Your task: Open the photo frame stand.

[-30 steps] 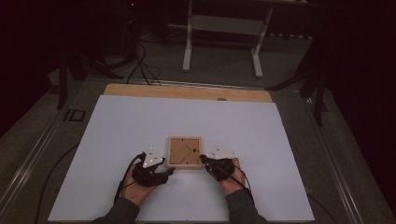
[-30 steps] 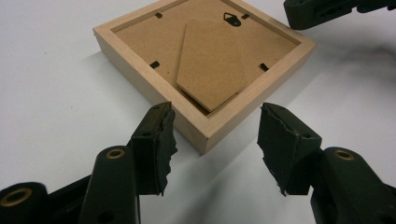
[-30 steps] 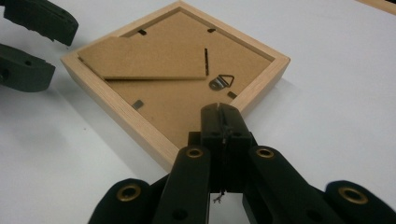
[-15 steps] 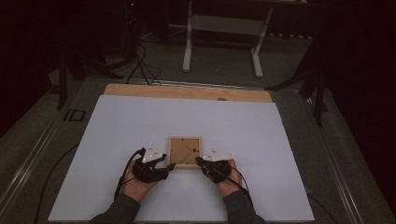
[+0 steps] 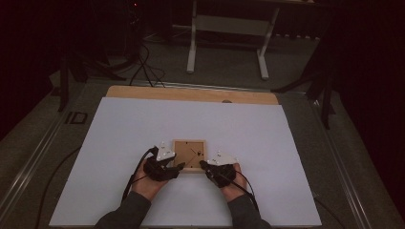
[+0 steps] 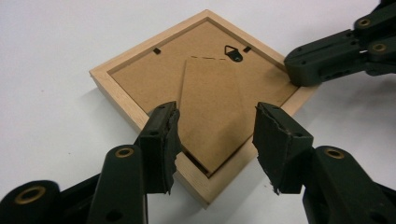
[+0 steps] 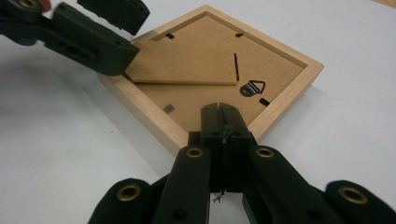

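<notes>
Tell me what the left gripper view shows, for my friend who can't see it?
A small wooden picture frame lies face down on a white table, its brown back and metal hanger showing. The left gripper is open, its jaws on either side of the frame's fold-out cardboard stand. The right gripper touches the frame's far corner.

One camera looks down from above; two ride close, sharing the frame (image 5: 189, 155) from opposite sides.

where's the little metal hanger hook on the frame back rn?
The small metal hanger hook sits on the brown backing of the light wooden picture frame, near its far corner in the left gripper view.
</notes>
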The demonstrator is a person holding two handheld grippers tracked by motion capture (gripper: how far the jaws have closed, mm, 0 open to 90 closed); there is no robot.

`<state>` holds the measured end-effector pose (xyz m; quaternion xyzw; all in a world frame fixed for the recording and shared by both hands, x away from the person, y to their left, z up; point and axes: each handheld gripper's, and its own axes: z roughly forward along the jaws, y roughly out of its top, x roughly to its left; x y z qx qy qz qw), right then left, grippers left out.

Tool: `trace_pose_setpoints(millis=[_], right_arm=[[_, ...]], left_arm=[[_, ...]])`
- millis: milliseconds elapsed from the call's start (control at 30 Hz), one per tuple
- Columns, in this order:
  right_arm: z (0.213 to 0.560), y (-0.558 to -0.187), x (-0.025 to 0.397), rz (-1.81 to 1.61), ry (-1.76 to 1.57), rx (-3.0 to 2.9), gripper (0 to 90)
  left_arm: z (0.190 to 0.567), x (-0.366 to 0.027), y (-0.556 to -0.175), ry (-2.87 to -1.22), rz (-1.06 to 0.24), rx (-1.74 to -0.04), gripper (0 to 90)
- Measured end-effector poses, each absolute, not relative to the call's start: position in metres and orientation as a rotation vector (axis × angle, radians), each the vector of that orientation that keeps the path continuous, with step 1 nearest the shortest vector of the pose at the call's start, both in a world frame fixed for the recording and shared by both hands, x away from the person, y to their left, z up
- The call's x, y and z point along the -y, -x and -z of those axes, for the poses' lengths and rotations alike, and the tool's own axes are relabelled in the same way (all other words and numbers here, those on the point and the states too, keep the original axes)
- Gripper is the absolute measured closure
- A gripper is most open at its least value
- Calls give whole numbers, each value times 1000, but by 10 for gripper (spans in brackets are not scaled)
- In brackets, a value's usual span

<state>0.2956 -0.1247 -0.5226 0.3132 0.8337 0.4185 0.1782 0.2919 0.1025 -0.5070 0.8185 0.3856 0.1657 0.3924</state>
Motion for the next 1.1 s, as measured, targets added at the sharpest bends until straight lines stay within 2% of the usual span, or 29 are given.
trace_pose_setpoints(millis=[1100], right_arm=[[523, -296, 125, -1195, -892, -2352, 898]], left_arm=[[508, -88, -309, -2177, -391, -996, 507]])
